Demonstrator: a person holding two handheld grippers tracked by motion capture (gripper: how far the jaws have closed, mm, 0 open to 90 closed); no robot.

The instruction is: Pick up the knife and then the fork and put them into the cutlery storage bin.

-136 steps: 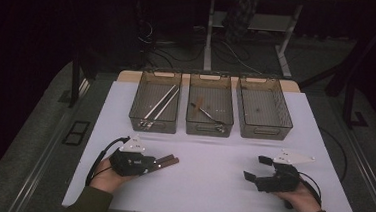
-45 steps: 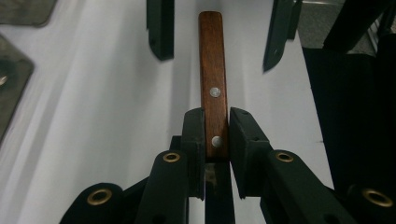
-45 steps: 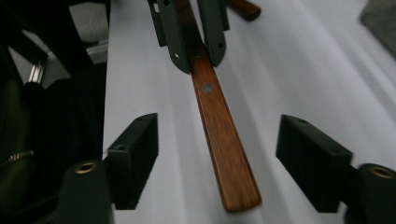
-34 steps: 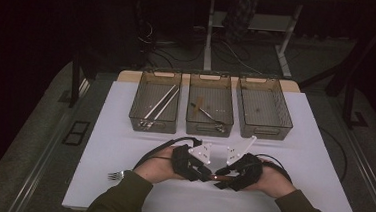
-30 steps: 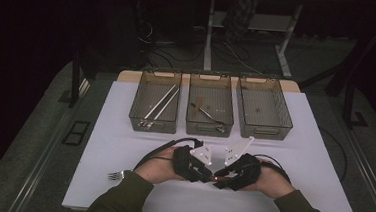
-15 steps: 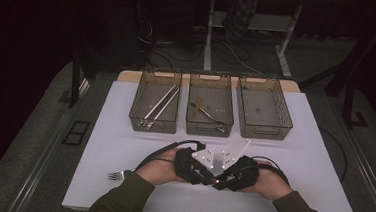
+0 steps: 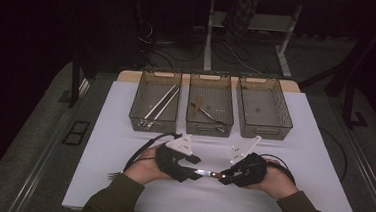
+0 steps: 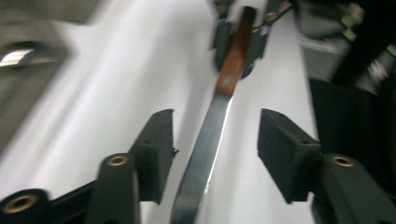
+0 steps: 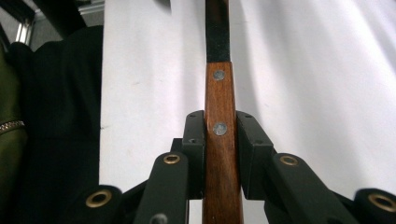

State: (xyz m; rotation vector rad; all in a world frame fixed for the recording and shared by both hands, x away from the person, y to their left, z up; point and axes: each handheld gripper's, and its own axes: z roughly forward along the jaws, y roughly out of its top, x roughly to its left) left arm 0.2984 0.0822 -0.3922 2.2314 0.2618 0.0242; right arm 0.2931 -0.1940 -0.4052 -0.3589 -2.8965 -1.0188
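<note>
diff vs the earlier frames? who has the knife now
Handover done: the left gripper has just opened and let go of the knife; its blade lies between the open jaws. The right gripper is clamped on the wooden handle. Both hands came from the table's sides to its middle. The three trays are unchanged.

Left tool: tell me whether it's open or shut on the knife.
Open: the left tool has just been opening; its pads stand clear of the knife blade.

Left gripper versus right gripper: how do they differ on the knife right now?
The left gripper has its jaws spread, clear of the steel blade on both sides; they have just been opening. The right gripper is clamped on the knife, pads pressing its wooden handle. So the left sits at the blade end, the right at the handle end. Both face each other along the knife, low over the white table.
</note>
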